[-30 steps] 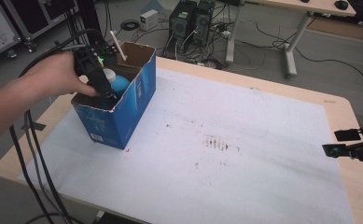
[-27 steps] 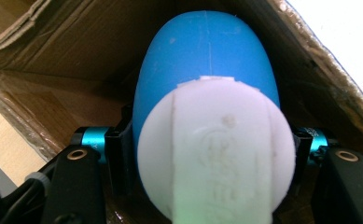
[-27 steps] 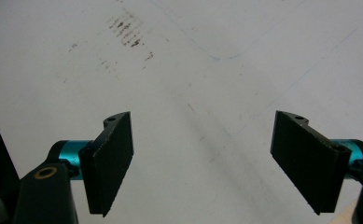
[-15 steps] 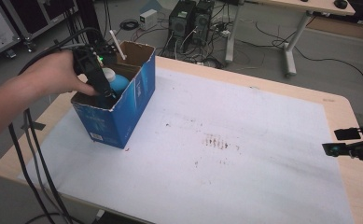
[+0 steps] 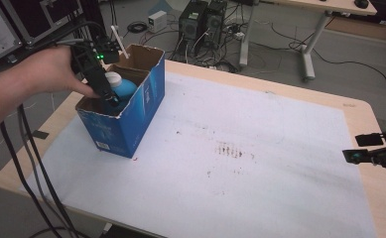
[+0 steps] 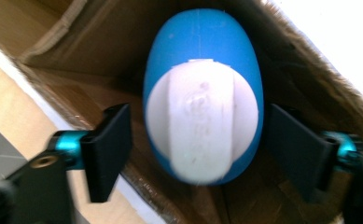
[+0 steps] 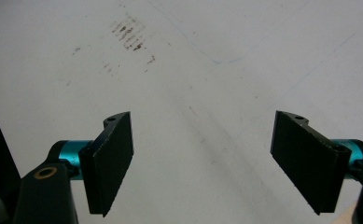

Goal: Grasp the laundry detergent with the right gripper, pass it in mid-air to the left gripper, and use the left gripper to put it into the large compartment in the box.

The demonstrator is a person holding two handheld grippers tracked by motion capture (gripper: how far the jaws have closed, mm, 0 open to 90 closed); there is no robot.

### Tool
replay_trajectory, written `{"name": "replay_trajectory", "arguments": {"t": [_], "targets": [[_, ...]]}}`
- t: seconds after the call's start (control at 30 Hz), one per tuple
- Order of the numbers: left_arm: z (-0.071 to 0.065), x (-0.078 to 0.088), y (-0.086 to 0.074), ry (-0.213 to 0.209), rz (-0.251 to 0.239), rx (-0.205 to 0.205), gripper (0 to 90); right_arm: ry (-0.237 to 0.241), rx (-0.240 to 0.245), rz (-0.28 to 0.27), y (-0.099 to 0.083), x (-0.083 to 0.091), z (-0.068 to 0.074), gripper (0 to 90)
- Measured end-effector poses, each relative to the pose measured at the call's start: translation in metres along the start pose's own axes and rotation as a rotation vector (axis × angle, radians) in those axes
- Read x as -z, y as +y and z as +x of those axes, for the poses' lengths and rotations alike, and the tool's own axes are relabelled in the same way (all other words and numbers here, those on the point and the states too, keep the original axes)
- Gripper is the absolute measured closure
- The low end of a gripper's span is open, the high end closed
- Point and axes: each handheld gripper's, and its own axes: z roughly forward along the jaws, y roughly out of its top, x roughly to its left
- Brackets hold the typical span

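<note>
The tabletop (image 5: 329, 106) is a pale wooden slab, most of it covered by a white sheet (image 5: 260, 163) that bears a patch of dark smudges near its middle. Toward the far left of that sheet stands an open blue cardboard box (image 5: 131, 116), upright, its brown flaps raised and its inside bare brown card. It is the one container on the tabletop.

Inside the box stands a blue bottle (image 5: 126, 88) with a white cap (image 5: 113, 77), upright, close to the box's near-left wall; its top shows above the torn rim. In the left gripper view the bottle (image 6: 202, 51) is seen from above, its white cap (image 6: 201, 119) rounded and blurred, with the brown walls of the box around it.

The left claw (image 5: 108, 94) reaches down into the box from the left side. Its jaws have just been opening: they now stand apart on either side of the bottle, with a clear gap between each pad and the bottle, so the bottle is between them but not gripped.

The right claw (image 5: 352, 156) hovers at the right edge of the tabletop, well apart from the box. Its jaws are spread wide over the white sheet and have hold of nothing.
</note>
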Motion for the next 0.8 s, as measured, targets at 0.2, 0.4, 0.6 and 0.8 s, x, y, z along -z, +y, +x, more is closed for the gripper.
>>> {"name": "replay_trajectory", "arguments": {"t": [0.2,0.4,0.6,0.8], "targets": [[-0.004,0.02,0.008,-0.003,-0.044,-0.032,21.7,0.004,0.006,-0.01,0.001,0.002,0.002,20.9],[-0.017,0.036,0.03,-0.013,-0.078,-0.095,20.8,0.006,0.006,-0.024,0.002,0.004,0.006,20.8],[-0.037,0.035,0.055,-0.048,-0.104,-0.173,20.8,0.012,0.007,-0.033,0.006,0.005,0.012,20.8],[-0.068,0.019,0.086,-0.084,-0.11,-0.287,20.8,0.016,0.027,-0.038,0.014,0.006,0.021,20.8]]}}
